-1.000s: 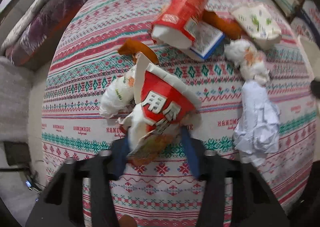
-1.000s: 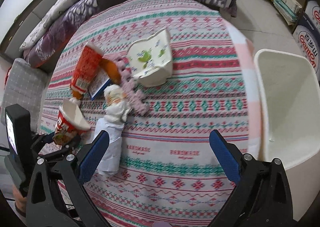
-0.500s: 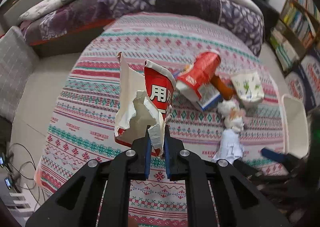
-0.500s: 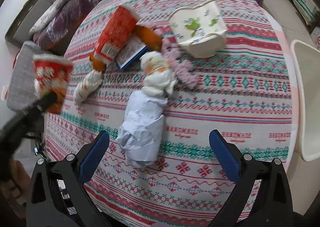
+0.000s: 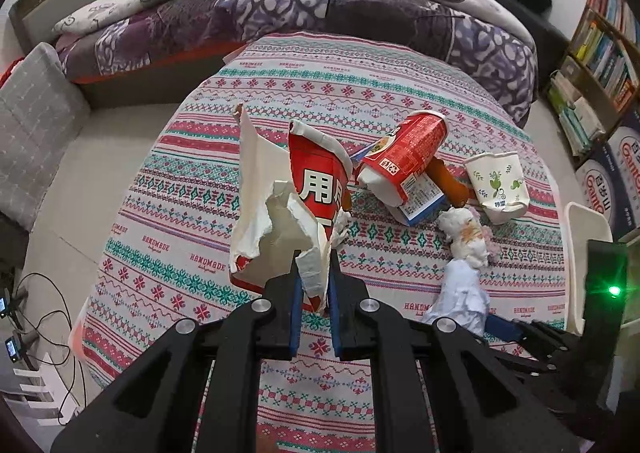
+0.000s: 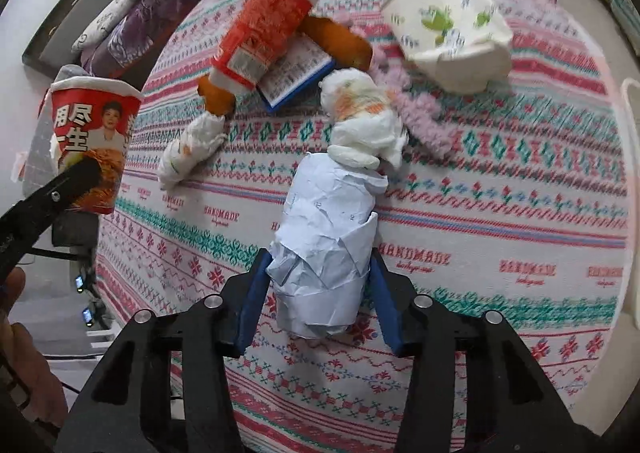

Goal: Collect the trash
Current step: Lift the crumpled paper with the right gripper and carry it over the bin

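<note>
Up off the patterned tablecloth (image 5: 400, 93), the left gripper (image 5: 314, 289) pinches the torn wall of a red noodle cup (image 5: 296, 205). Lower down, the right gripper (image 6: 318, 293) straddles a crumpled white paper wad (image 6: 326, 249) lying on the cloth, blue pads at both sides, not visibly squeezing. Beyond it lie a stained tissue (image 6: 360, 125), another red cup (image 6: 264, 29) and a floral paper cup (image 6: 452, 37).

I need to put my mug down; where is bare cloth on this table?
Free: the far half of the tablecloth toward the bed, and the right side between the crumpled paper and white bin. Crowded: around the red tube, flowered cup and tissue wads.
</note>
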The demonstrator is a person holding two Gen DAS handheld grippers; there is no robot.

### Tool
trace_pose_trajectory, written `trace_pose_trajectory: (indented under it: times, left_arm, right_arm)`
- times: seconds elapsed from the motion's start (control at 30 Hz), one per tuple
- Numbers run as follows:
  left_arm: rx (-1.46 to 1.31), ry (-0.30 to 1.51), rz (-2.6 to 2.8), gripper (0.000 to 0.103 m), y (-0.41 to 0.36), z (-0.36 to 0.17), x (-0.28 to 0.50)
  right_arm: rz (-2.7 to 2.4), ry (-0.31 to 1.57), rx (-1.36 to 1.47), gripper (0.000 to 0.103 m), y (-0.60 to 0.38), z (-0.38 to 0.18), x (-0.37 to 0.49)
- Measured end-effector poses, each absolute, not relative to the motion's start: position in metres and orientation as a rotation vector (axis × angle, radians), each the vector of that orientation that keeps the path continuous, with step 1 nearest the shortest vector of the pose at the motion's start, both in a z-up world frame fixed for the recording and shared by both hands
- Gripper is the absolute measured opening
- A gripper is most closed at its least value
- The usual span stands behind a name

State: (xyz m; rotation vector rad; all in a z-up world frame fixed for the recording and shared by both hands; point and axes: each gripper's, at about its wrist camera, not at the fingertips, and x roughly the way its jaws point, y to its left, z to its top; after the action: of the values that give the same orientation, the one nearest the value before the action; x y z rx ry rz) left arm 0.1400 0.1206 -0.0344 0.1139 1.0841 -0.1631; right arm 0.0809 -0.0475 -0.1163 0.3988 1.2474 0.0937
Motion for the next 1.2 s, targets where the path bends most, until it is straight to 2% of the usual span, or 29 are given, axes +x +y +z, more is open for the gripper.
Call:
trace_pose_trajectory:
  times: [0.77, 1.2]
  left_arm:
    - [0.129, 0.867, -0.039, 0.011, 0.081, -0.016, 0.123]
    - [0.062, 0.806, -0.05, 0.011, 0.035, -0.012, 0.111]
  right_arm:
    - [-0.141, 0.784, 0.343, 0.045, -0.122, -0.025, 0.06]
    - [-0.298, 0.696, 0.273, 0.045, -0.168, -0.012, 0.04]
